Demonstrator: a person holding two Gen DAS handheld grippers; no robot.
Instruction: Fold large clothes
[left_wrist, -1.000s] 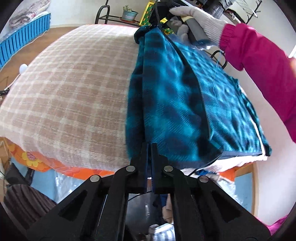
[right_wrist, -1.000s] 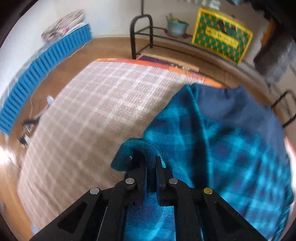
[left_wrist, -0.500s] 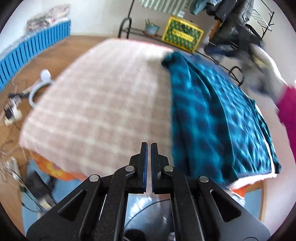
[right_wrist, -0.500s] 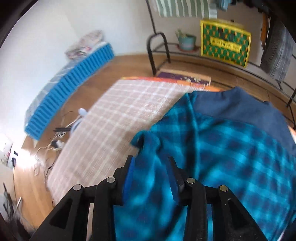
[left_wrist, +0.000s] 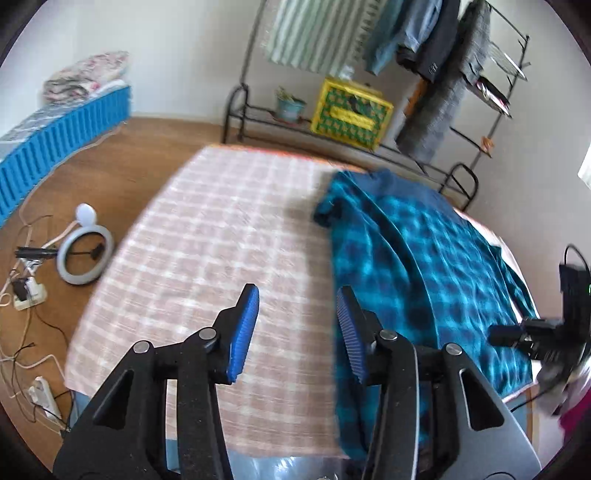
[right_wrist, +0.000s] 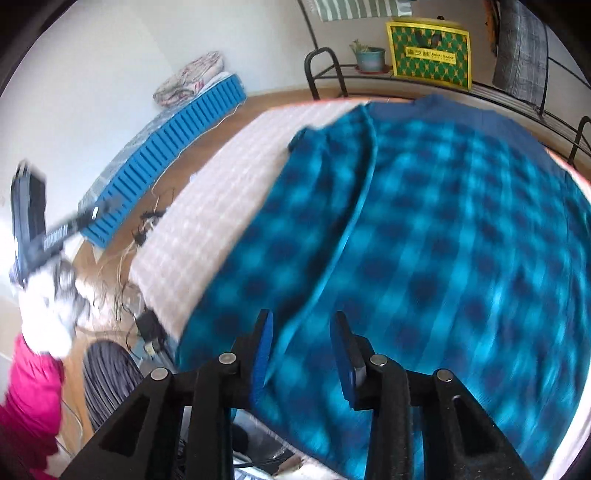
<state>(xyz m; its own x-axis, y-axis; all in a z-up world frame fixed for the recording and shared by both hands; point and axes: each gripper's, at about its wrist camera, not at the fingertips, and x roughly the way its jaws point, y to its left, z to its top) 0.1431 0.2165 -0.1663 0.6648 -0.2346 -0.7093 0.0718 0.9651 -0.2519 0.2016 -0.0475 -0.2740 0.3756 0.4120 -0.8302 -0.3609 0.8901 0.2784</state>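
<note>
Yellow-green crate (right_wrist: 428, 50) has a yellow label with dark print, too blurred to read; nothing else legible.

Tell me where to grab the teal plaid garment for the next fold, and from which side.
Take the teal plaid garment along its long folded edge, the one that borders the bare checked blanket, coming in from that bare side. That edge lies raised and reachable. One hand could pinch near the sleeve cuff, the other near the hem at the front.
</note>
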